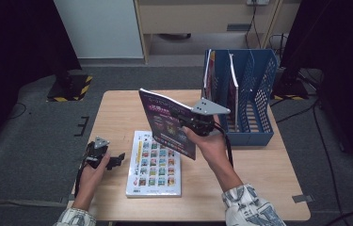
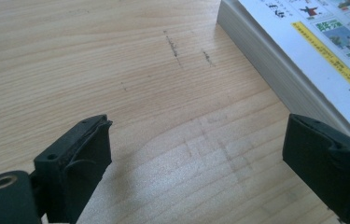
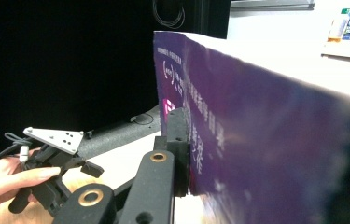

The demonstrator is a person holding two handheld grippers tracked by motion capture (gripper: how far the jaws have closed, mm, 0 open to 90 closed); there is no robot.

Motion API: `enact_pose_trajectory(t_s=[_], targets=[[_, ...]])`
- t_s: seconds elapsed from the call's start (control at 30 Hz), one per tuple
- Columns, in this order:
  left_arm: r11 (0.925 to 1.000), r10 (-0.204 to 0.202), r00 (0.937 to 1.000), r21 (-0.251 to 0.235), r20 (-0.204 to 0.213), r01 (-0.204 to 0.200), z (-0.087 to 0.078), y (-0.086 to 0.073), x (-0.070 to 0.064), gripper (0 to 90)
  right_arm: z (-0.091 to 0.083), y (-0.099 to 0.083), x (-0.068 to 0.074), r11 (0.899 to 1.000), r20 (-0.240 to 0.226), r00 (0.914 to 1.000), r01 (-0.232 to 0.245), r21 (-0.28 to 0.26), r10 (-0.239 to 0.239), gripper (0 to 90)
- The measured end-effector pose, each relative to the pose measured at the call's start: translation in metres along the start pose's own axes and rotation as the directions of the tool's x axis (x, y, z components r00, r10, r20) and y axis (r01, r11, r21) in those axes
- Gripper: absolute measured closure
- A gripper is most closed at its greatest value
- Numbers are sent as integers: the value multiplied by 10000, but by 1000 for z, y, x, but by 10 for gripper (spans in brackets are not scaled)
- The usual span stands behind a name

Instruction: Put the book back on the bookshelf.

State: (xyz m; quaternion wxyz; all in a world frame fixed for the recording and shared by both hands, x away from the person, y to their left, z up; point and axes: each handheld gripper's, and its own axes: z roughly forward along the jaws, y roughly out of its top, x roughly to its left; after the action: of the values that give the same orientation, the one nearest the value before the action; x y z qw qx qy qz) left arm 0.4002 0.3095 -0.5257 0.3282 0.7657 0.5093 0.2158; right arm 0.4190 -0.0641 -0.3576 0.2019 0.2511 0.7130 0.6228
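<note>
Purple book (image 1: 167,123): held tilted above the table's middle, pinched by the right gripper (image 1: 197,123). Carrying step; next move likely calls for standing it upright and sliding it into a free slot of the blue file rack (image 1: 252,94) at the far right corner. White book (image 1: 154,165): flat near the front edge. Left gripper (image 1: 100,157): spread, resting beside it.

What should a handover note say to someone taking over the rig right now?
Right gripper: shut on the purple book, held upright above the table.
Left gripper: open, low over the table, beside the white book.
Blue rack at the table's far right already holds books.
Done: purple book lifted.
Left, probably: slot it into the rack, then the white book, which lies flat.
</note>
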Motion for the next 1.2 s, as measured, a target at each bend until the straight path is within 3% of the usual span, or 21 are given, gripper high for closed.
enact_pose_trajectory(t_s=[0.33, 0.5, 0.87, 1.2], targets=[[9992, 84, 9999, 380, -141, -78, 5, -3, 0, 71, -26, -3, -3, 9998, -62, 9999, -134, -143, 133, 839], [9990, 95, 9999, 434, -103, -91, 7, -5, -1, 63, -47, -11, -7, 9998, 64, 9998, -189, -86, 190, 839], [9993, 92, 9999, 355, -80, -89, 7, -6, -2, 44, -86, -21, -19, 9992, 377, 9986, -361, -147, 366, 839], [9996, 93, 9999, 262, -40, -92, 8, -7, -3, 33, -103, -23, -25, 9995, 517, 9982, -296, -108, 301, 839]])
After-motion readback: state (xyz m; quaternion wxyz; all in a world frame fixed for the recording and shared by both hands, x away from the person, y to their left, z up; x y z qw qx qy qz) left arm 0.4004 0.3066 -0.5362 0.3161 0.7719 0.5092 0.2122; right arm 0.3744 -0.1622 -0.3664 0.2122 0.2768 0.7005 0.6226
